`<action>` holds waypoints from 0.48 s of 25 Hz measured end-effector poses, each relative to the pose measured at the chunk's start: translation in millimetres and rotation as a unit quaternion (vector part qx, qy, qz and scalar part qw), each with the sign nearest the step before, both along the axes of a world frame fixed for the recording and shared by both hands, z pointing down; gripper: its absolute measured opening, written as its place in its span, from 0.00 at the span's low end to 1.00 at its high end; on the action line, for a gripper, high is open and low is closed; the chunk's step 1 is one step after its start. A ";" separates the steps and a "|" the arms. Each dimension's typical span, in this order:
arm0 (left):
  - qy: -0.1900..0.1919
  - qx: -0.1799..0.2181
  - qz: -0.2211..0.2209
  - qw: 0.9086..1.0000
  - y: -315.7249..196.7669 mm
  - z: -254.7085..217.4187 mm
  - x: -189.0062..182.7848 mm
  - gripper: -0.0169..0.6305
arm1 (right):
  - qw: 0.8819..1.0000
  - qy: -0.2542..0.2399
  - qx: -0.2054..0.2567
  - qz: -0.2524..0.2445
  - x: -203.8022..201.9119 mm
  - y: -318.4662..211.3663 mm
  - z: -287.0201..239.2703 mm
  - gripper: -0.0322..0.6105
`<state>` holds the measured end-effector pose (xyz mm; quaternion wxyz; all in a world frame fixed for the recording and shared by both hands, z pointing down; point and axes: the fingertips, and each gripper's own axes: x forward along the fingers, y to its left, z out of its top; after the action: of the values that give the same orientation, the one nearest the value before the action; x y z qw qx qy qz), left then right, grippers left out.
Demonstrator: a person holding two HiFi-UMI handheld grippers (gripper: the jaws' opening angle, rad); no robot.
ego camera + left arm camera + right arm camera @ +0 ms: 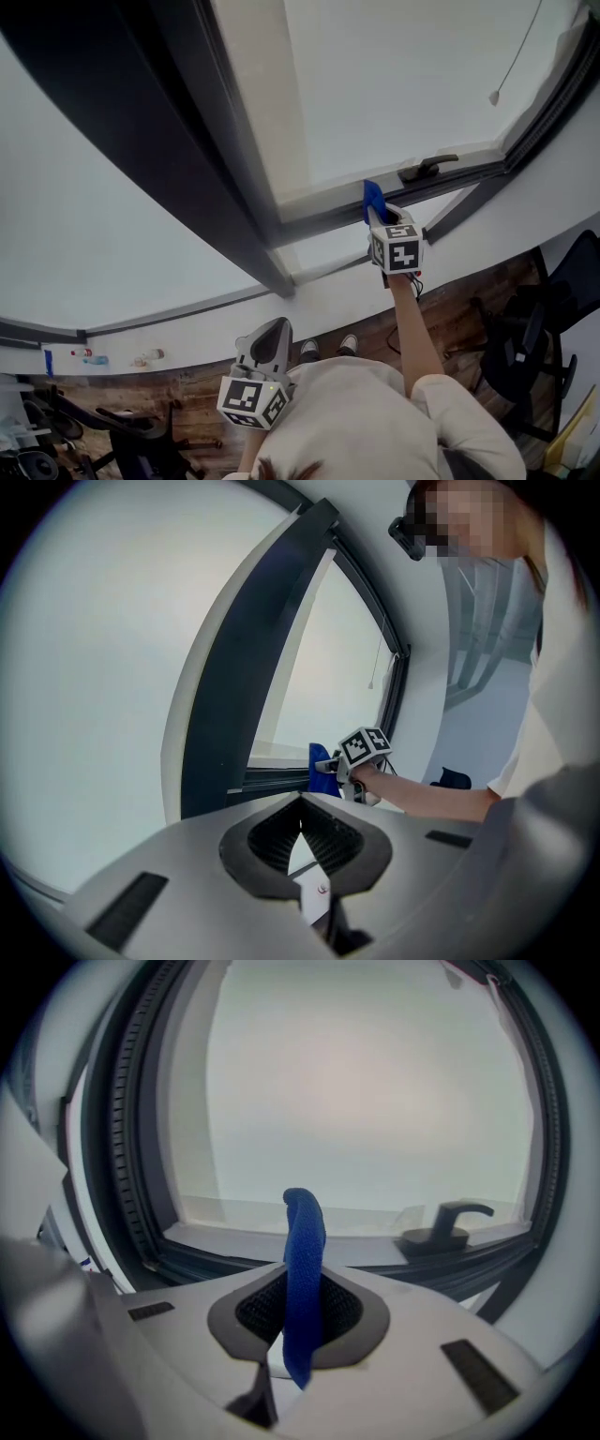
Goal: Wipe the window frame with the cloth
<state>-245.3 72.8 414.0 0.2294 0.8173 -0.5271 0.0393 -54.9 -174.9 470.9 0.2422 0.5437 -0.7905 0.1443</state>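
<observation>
Judging progress: unclear how much is wiped. No view shows any difference in cleanliness along the window frame (323, 222), so treat most of it as left to do, meaning the bottom rail, the dark uprights and the top. Best guess is early or mid-pass on the bottom rail.

Frame sits directly ahead of the right fingers. In the right gripper view the bottom rail (225, 1255) runs across just beyond their tips, with the glass (375, 1091) above and past it.

Right gripper (380, 217) is raised to the rail, fingers clamped on the cloth (373, 201).

Left gripper (270, 339) is held low near the person's torso, well apart from the frame. Its fingers (333, 841) are together with nothing between them.

Cloth (304, 1269) is blue and pinched mid-length. One end sticks up past the right fingertips toward the rail and a short tail hangs behind them. From the head view the top end looks at or touching the rail; contact can't be confirmed.

Window handle (448, 1227) is ahead and right of the right fingers, near the cloth but apart from it.
</observation>
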 end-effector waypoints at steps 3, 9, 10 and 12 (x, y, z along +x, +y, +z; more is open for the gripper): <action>0.004 0.001 0.012 1.000 9.1 0.4 -7.6 0.04 | 0.998 0.006 0.002 -0.064 -61.1 18.5 -0.3 0.13; 0.004 -0.006 0.011 1.000 34.9 6.2 -41.9 0.04 | 0.994 -0.004 -0.003 -0.113 -143.2 48.1 3.2 0.13; 0.003 -0.005 0.006 1.000 37.7 6.6 -48.8 0.04 | 0.993 -0.004 -0.003 -0.117 -151.0 50.3 3.9 0.13; 0.001 -0.006 -0.003 1.000 43.1 7.1 -61.9 0.04 | 0.993 -0.004 -0.004 -0.121 -163.2 53.1 5.7 0.13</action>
<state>-307.2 115.8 421.1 0.2347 0.8142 -0.5295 0.0405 -218.1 -121.8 476.6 0.2571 0.4428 -0.8506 0.1197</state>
